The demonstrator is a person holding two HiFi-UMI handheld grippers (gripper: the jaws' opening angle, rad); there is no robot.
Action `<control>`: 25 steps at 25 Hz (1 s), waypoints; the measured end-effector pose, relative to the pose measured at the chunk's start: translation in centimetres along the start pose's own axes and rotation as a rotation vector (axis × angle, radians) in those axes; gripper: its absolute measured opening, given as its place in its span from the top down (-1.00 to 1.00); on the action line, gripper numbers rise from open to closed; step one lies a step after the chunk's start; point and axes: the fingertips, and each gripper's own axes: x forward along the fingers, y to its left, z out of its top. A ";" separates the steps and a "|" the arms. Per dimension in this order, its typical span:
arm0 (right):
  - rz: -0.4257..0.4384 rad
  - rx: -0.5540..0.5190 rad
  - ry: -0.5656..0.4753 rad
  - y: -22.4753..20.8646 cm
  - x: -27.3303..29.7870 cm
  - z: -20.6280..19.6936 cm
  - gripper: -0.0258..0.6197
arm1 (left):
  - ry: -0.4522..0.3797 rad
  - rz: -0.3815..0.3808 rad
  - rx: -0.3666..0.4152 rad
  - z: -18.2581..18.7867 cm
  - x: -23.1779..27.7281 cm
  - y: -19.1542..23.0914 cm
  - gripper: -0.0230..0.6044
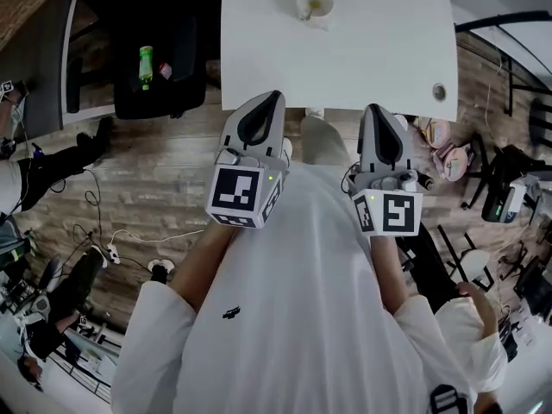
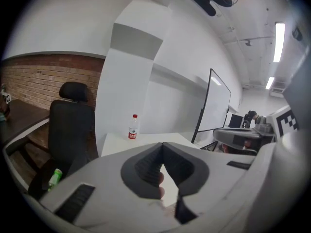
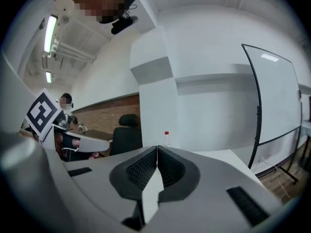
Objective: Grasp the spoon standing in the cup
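While the left gripper's [image 2: 163, 144] fingers [image 2: 146, 169] meet at their tips with nothing between them, the right gripper's [image 3: 157, 148] fingers [image 3: 170, 171] are pressed together the same way, also empty. In the head view both grippers sit side by side at mid-frame in front of the person's white shirt [image 1: 302, 300], each with its marker cube [image 1: 241, 192] nearest the camera and its tips at the lower edge of the white table [image 1: 371, 59]. The cup [image 1: 315, 5] stands on that table at the top centre of the frame, well apart from both grippers; the spoon in it is too small to make out. Both gripper views show a water bottle [image 2: 132, 126] upright on the table. A black chair [image 1: 159, 67] at the upper left carries a green bottle [image 1: 146, 65].
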 end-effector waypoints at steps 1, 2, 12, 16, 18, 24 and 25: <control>0.012 -0.001 0.000 -0.4 1.2 0.4 0.91 | 0.009 0.008 0.011 0.2 1.2 0.3 0.96; 0.023 -0.002 0.002 -0.9 2.3 0.6 0.91 | 0.020 0.018 0.020 0.4 2.4 0.6 0.96; 0.155 0.001 0.069 -5.2 12.2 0.5 0.91 | 0.121 0.106 0.011 0.9 12.7 3.4 0.78; 0.203 0.017 0.071 -7.2 14.8 0.4 0.91 | 0.161 0.151 0.020 0.6 15.7 4.1 0.68; 0.235 0.019 0.077 -7.9 16.3 0.0 0.91 | 0.174 0.178 0.028 0.6 16.9 4.4 0.63; 0.292 0.003 0.097 -8.8 18.3 -1.1 0.91 | 0.187 0.231 0.016 0.0 18.6 5.0 0.58; 0.296 0.002 0.100 -8.8 18.5 -1.2 0.91 | 0.192 0.236 0.013 -0.2 18.9 5.1 0.58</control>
